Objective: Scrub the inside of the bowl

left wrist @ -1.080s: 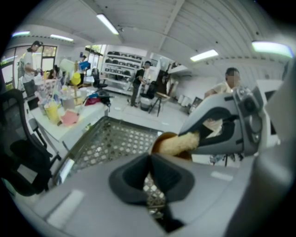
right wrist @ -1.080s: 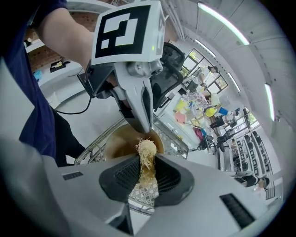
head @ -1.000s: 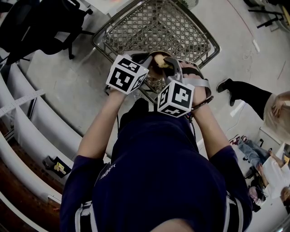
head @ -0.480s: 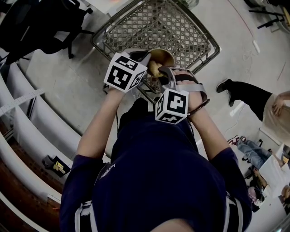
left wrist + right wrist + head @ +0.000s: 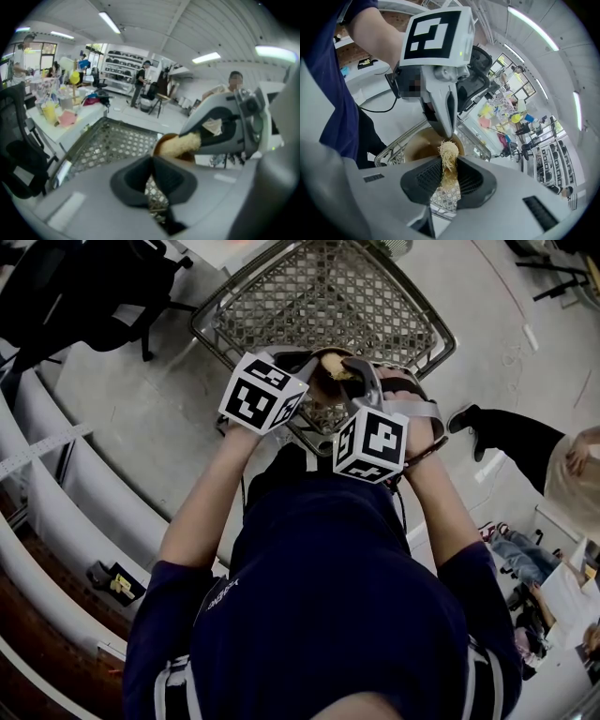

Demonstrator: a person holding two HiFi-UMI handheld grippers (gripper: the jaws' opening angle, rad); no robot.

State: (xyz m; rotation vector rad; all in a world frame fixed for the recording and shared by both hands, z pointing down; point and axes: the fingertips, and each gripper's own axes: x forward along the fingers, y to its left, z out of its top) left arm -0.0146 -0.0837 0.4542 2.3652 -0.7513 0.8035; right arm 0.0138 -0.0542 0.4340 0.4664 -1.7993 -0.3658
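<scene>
R gripper (image 5: 449, 174) pinches the scrubber (image 5: 449, 152) mid-pad, low centre of the right gripper view, with fibres poking out past the jaws. L gripper (image 5: 152, 168) has its jaws pressed together, apparently on the rim of the bowl (image 5: 418, 145). The bowl is held in the air at upper centre of the head view, over the basket (image 5: 281, 296). Scrubber tip sits at the bowl's mouth, just beside the L jaws.

To do it well, prob.:
- Hold the L pinch firm so the bowl can't twist.
- Press the fibres onto the inner wall w/ circular strokes.
- Reach the bottom too.
- Steer clear of the L jaw tips.

Count: 2 grippers, 1 bowl, 1 scrubber, 1 basket.
</scene>
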